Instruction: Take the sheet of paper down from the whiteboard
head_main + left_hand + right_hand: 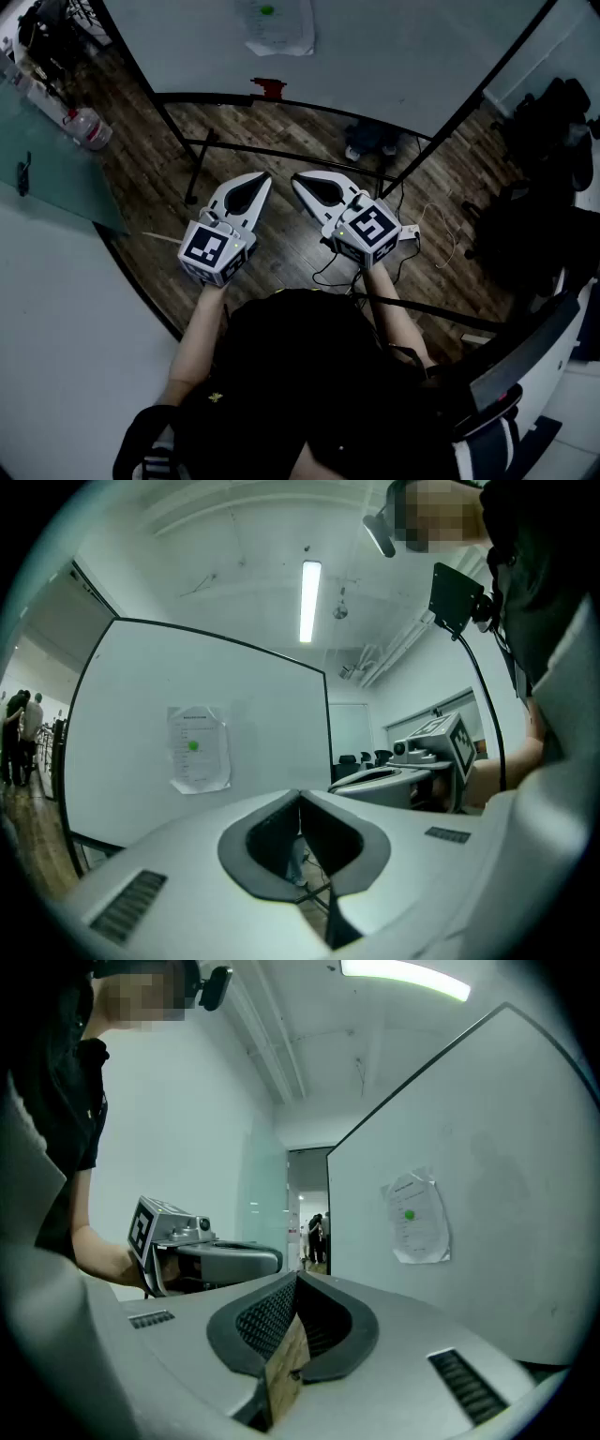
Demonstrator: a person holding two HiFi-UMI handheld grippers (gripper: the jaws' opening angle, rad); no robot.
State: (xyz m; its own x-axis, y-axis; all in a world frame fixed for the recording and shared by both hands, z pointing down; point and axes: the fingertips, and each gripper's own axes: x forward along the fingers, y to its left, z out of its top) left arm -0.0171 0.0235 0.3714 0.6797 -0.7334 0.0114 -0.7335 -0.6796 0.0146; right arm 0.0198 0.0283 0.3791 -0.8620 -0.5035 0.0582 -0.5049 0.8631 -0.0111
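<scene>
Cropping a greenish table [56,164] at far left, with a clear bottle [89,128] at its far edge, on it or beside it not showing, and dark clutter beyond too dim for naming. Holding the left claw [266,178] level, shut tight on nothing, just beside the right claw [294,178], likewise shut and empty. Facing the whiteboard [403,56], well apart from both. Showing the sheet of paper [278,26] up on that board, top edge cut off in the head view, print too small for reading, green dot on it. Catching a small red thing [269,88] on the board's lower rail. Trailing loose cables [436,234] across the wooden floor [281,131] at right; crowding dark chairs [544,178], barely distinguishable, into the far right.
</scene>
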